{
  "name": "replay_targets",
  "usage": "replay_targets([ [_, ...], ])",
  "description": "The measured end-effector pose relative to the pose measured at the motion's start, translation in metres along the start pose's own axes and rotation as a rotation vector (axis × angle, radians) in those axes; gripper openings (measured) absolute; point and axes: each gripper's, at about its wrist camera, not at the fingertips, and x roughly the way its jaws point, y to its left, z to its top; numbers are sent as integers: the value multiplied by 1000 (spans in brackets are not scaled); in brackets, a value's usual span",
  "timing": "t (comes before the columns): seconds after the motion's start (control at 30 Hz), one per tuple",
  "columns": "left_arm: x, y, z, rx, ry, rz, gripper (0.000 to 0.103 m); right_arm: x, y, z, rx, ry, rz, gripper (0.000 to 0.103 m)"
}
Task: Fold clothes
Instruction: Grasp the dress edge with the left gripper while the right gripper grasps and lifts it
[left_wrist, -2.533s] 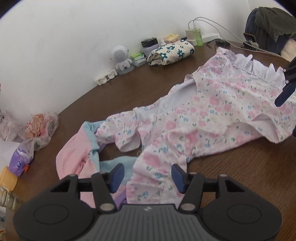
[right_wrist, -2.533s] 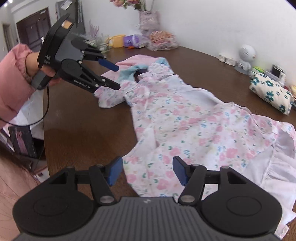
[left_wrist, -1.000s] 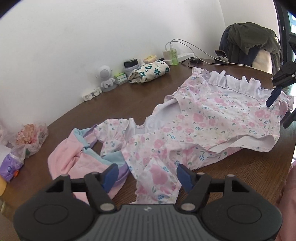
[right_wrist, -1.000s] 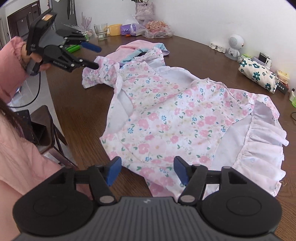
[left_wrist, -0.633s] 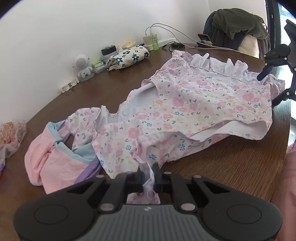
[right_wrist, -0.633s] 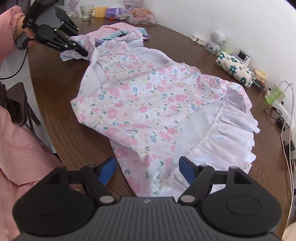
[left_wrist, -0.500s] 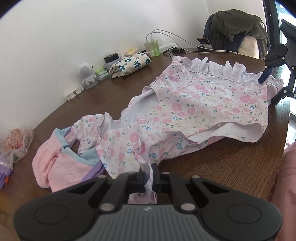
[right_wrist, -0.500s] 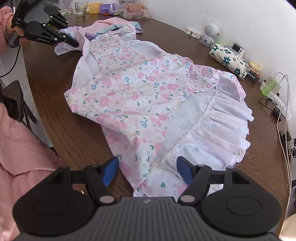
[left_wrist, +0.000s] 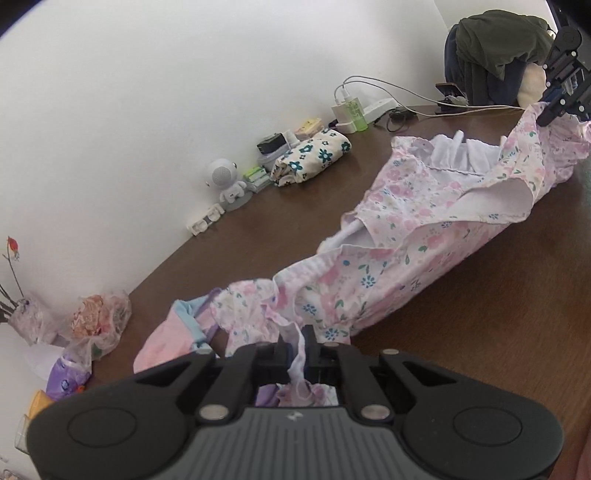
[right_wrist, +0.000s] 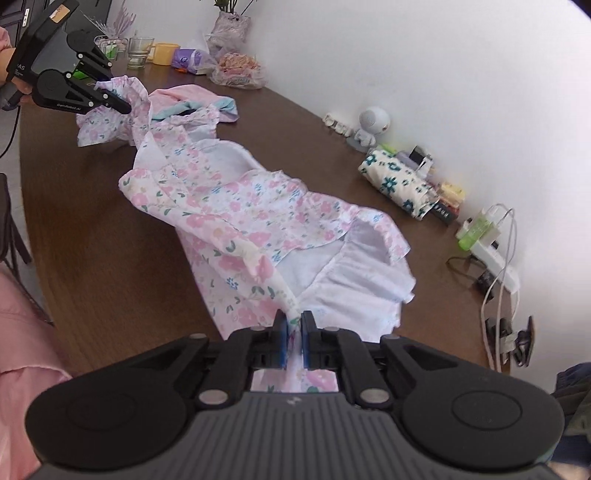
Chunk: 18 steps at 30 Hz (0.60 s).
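Both grippers, left gripper (left_wrist: 298, 350) and right gripper (right_wrist: 294, 334), clamped on floral dress (right_wrist: 236, 210), near edge lifted off table (right_wrist: 92, 221); first fold underway, next probably carry toward 12 o'clock.

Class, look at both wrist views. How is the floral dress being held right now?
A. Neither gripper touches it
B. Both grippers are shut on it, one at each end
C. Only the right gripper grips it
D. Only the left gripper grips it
B: the left gripper is closed on a sleeve of the floral dress, and the right gripper is closed on its hem edge at the opposite end.
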Motion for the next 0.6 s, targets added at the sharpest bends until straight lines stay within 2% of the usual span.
replay_targets([
  [0.17, 48, 40, 77, 8, -69, 141, 4, 37, -37, 55, -139, -51, -250, 5],
  [0.23, 55, 59, 109, -9, -126, 201, 4, 50, -63, 82, -158, -70, -335, 5],
  [0.3, 49, 80, 144, -19, -216, 278, 4, 50, -93, 116, -173, -101, -425, 5],
  [0.4, 21, 101, 182, 15, -349, 397, 4, 21, -125, 159, -198, -192, -565, 5],
  [0.47, 2, 106, 194, 50, -397, 457, 4, -1, -135, 177, -222, -251, -632, 5],
  [0.53, -12, 99, 189, 103, -425, 466, 4, -21, -130, 181, -283, -292, -690, 5],
  [0.6, -21, 87, 177, 164, -433, 463, 4, -31, -119, 171, -319, -310, -680, 5],
])
